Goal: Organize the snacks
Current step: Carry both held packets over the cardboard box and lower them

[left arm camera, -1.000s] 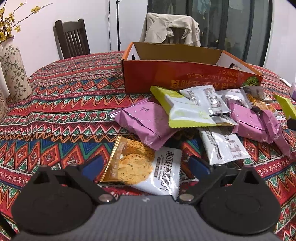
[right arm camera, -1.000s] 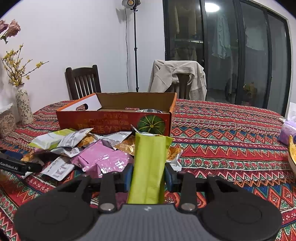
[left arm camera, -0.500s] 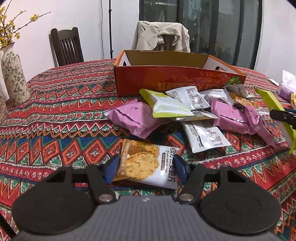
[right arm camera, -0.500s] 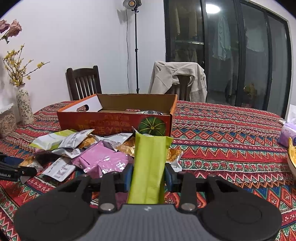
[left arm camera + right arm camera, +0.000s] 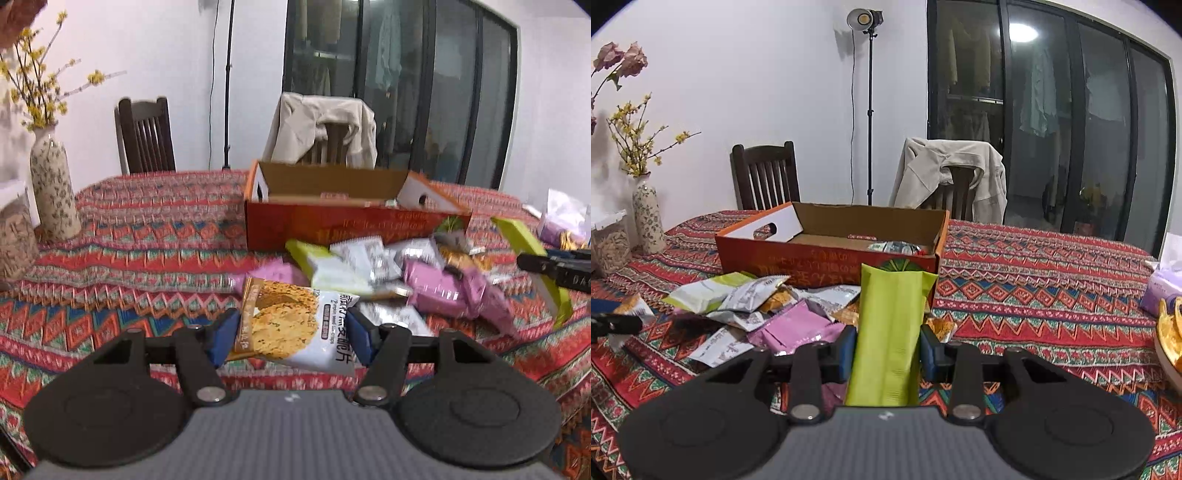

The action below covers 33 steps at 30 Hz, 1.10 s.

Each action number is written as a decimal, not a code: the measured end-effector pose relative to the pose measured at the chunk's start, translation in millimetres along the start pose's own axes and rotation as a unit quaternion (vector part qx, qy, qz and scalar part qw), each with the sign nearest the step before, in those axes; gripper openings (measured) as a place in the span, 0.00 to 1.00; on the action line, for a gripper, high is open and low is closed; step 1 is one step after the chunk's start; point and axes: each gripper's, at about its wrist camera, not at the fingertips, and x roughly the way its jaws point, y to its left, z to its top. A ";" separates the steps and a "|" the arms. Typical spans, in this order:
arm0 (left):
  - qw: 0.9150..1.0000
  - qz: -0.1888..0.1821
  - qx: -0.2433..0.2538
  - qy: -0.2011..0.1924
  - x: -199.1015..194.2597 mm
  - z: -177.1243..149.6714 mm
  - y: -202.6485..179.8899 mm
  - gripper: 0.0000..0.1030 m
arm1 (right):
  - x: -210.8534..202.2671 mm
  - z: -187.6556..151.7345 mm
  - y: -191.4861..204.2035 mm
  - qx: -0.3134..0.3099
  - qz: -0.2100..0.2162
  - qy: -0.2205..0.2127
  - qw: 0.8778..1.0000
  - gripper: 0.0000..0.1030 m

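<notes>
- Now the left gripper [image 5: 291, 334] has its blue pads pressed against both sides of a cracker packet [image 5: 295, 328], a white-and-gold pouch with round crackers printed on it; the packet is lifted clear of the tablecloth [image 5: 147, 258] and tilts slightly.
- Similarly, the right gripper [image 5: 888, 349] pinches a lime-green snack bar [image 5: 888, 332] between its pads, the bar standing roughly upright and reaching above the fingers.
- Ahead of both sits the open orange cardboard box [image 5: 827, 258], its top uncovered, with a few wrapped items [image 5: 897, 246] lying at its right end and bare cardboard floor on the left.
- Between the grippers and the box's front wall lies a loose heap of snacks [image 5: 388, 273]: pink, silver and pale-green packets overlapping one another and nearly touching the box.
- From the left wrist view, the right gripper's finger and the green bar appear at the far right edge, well apart from the cracker packet.
- Left of the box, the cloth is bare up to a patterned vase [image 5: 53, 188] with yellow blossoms near the table's left edge.
- Right of the box, open cloth stretches to a tissue pack [image 5: 1161, 291] and a dish rim [image 5: 1169, 354] at the right edge.
- Behind the table stand two chairs, one draped with a beige jacket [image 5: 951, 173].
</notes>
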 end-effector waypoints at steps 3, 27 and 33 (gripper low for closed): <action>1.000 -0.002 0.000 -0.018 -1.6 14.0 -3.5 0.62 | -1.1 8.6 2.7 -0.005 0.000 -0.007 1.000 0.34; 0.997 -0.006 -0.037 -0.073 75.3 143.2 -37.6 0.62 | 76.6 125.1 44.3 -0.054 0.007 -0.046 0.997 0.34; 0.995 0.009 -0.057 -0.077 108.6 164.5 -37.0 0.62 | 120.9 141.6 41.5 -0.032 0.005 -0.033 0.999 0.34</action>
